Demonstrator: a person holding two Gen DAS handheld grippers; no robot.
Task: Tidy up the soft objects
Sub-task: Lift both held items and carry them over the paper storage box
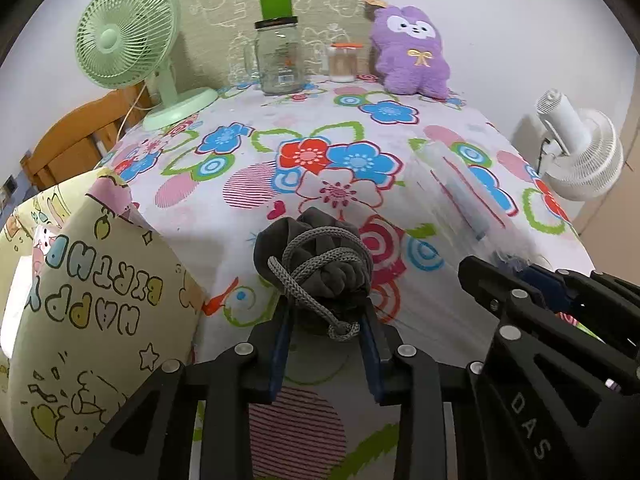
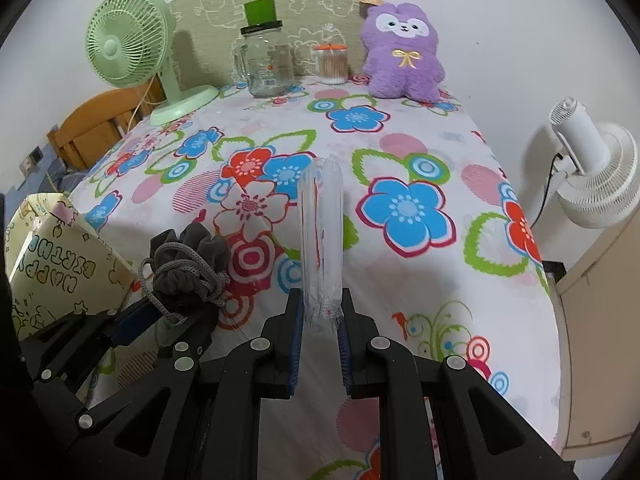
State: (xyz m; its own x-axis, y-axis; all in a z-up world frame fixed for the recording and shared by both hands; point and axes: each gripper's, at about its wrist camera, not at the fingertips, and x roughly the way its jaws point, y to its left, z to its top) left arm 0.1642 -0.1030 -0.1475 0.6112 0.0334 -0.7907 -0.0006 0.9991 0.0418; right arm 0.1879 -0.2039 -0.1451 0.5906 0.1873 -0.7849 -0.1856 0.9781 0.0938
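1. Left wrist view. The left gripper [image 1: 326, 344] was clenched on a grey drawstring pouch [image 1: 314, 270], both blue pads pressed against its lower end, with the pouch held just above the flowered tablecloth [image 1: 320, 152].
2. Its cord [image 1: 316, 276] was looped and knotted across the front. Judged soft, light and crushable; the bunched cloth body looked the surer place to grip, since the cord could slide.
3. A yellow "Happy Birthday" gift bag [image 1: 92, 300] stood just left of the pouch; the right gripper [image 1: 516, 280] lay to its right. A purple plush bear [image 1: 412, 50], glass jar [image 1: 278, 58] and green desk fan [image 1: 128, 36] stood well beyond the pouch, at the far edge.
4. Right wrist view. The right gripper [image 2: 320, 320] was closed on a clear plastic sleeve [image 2: 322, 236] holding something with red marks, contents unclear. The sleeve stood on edge, right of the pouch [image 2: 188, 268].
5. Judged thin, slick and light, likely to flop or slip; a grip low near its end, as here, seemed wise.
6. The left gripper [image 2: 160, 320] with the pouch sat beside the gift bag [image 2: 60, 264]. A white fan [image 2: 596, 172] stood off the table, well right of the pouch.
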